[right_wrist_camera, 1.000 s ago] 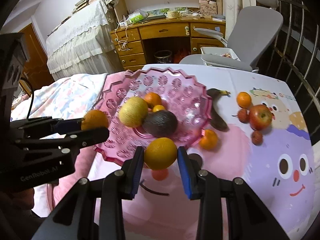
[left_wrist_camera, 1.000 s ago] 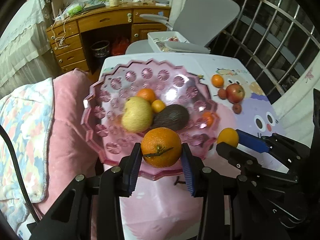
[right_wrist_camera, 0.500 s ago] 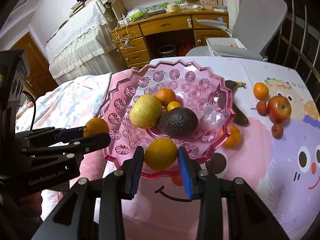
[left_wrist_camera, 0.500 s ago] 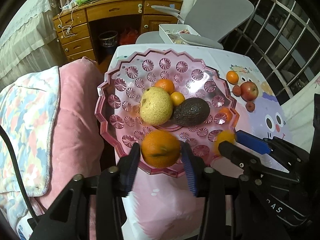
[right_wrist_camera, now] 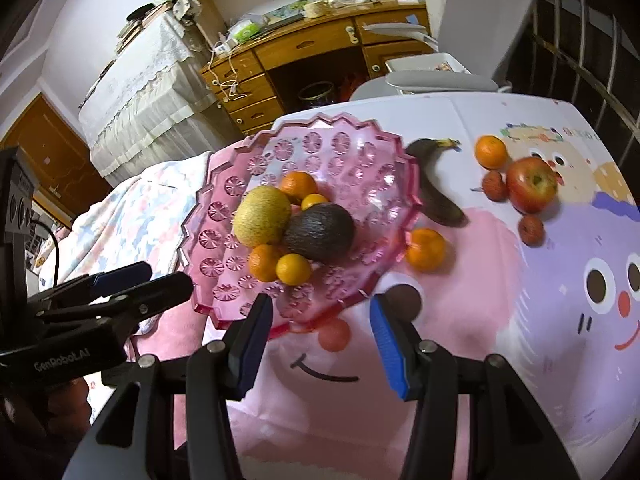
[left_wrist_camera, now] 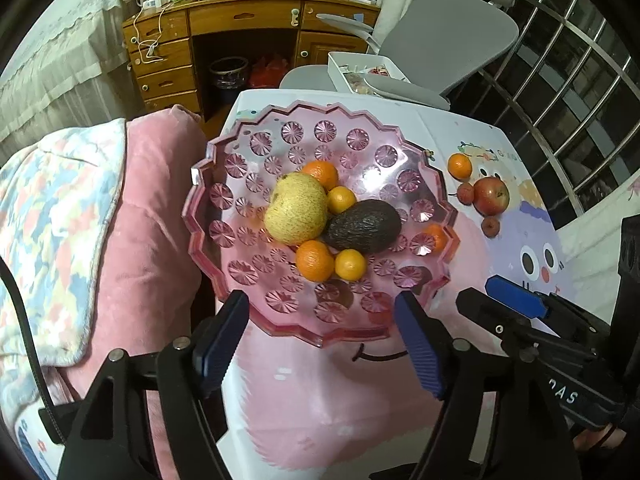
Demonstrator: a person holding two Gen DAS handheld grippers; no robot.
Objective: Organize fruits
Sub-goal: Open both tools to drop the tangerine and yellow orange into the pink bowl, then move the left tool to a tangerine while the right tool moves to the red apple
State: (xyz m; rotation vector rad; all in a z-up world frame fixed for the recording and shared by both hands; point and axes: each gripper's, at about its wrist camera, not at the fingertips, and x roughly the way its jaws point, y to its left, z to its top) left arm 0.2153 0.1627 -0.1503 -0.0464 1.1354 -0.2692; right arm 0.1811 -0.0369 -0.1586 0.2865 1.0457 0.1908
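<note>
A pink glass fruit bowl (left_wrist_camera: 224, 168) (right_wrist_camera: 384, 168) holds a yellow pear (left_wrist_camera: 295, 208), a dark avocado (left_wrist_camera: 362, 226) and several small oranges, two of them (left_wrist_camera: 315, 261) (left_wrist_camera: 350, 265) at the near side. My left gripper (left_wrist_camera: 322, 332) is open and empty at the bowl's near rim. My right gripper (right_wrist_camera: 320, 328) is open and empty just right of it, also over the near rim. On the cloth right of the bowl lie an orange (right_wrist_camera: 426, 250), a dark banana (right_wrist_camera: 434, 196), a red apple (right_wrist_camera: 531, 185), another orange (right_wrist_camera: 490, 152) and small red fruits (right_wrist_camera: 531, 230).
The table (right_wrist_camera: 520, 360) wears a pink and lilac cartoon cloth. A pink cushion and floral blanket (left_wrist_camera: 60, 208) lie left of it. A grey chair (left_wrist_camera: 448, 36), a white tray (left_wrist_camera: 360, 70) and a wooden desk (left_wrist_camera: 240, 28) stand behind. Metal bars (left_wrist_camera: 568, 92) run along the right.
Both grippers opened and let go of their oranges, which now lie in the bowl's near side. Both grippers have drawn back a little from the bowl.
</note>
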